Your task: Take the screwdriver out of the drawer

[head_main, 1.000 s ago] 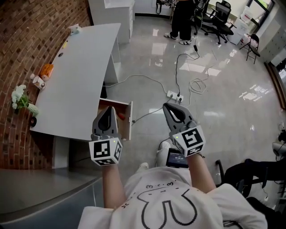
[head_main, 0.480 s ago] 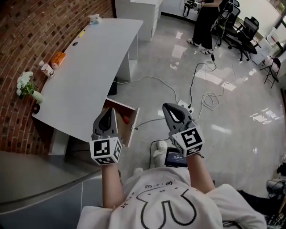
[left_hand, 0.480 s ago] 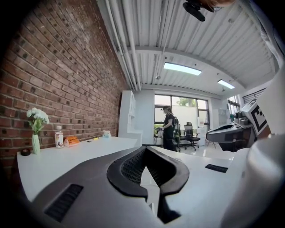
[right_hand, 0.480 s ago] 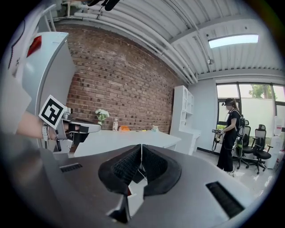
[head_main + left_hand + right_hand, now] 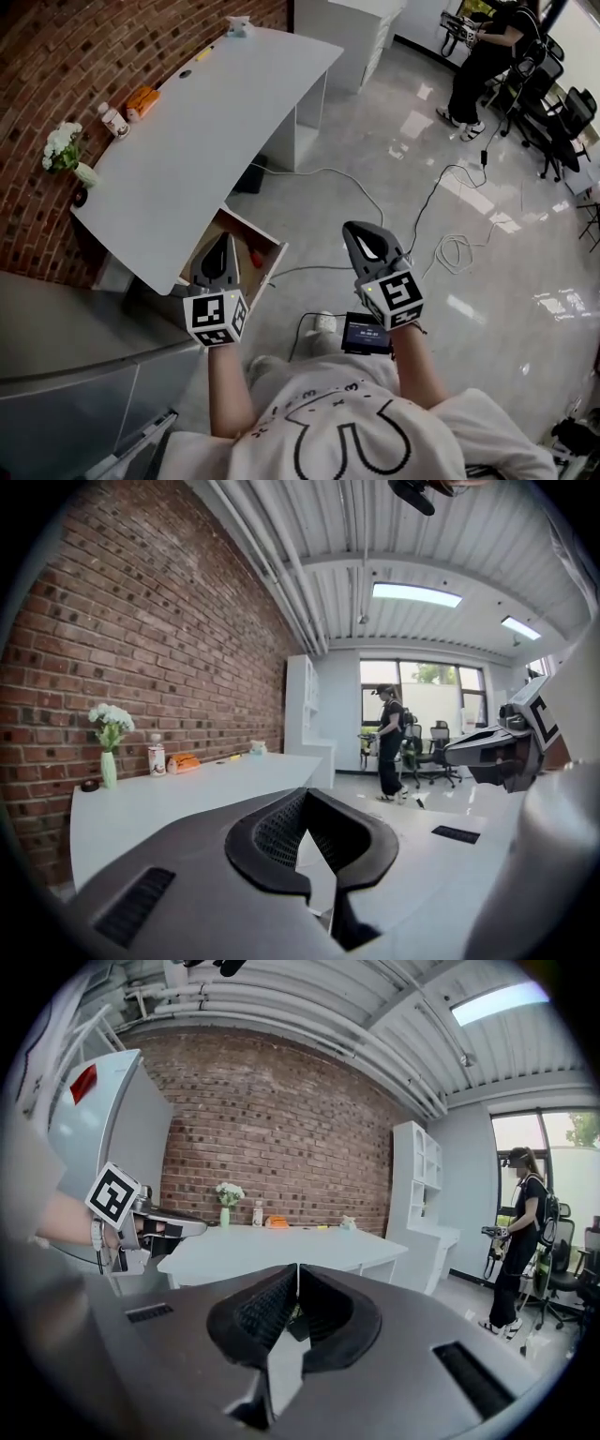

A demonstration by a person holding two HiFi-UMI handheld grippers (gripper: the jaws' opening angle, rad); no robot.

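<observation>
The drawer (image 5: 277, 259) is seen pulled out from under the near edge of the white desk (image 5: 206, 122). The screwdriver (image 5: 254, 257) is found inside it, lying toward the drawer's right side (only its red handle can be made out).

The left gripper (image 5: 223, 238) is held in front of the open drawer, so that part of the drawer's left side is covered by it in the head view. Its jaws are shown pressed together at the tips in the left gripper view, with nothing caught between them. No contact with the screwdriver is seen.

The right gripper (image 5: 356, 229) is held out over the bare floor (image 5: 375, 178), well apart from the drawer. Its jaws are likewise closed on themselves and nothing is carried.

On the desk's far edge, against the brick wall (image 5: 112, 47), a vase of white flowers (image 5: 64, 150) and a bottle (image 5: 112, 119) are set. Cables (image 5: 441, 202) are trailed across the floor, and a person (image 5: 487, 56) is seen standing at the far end of the room.
</observation>
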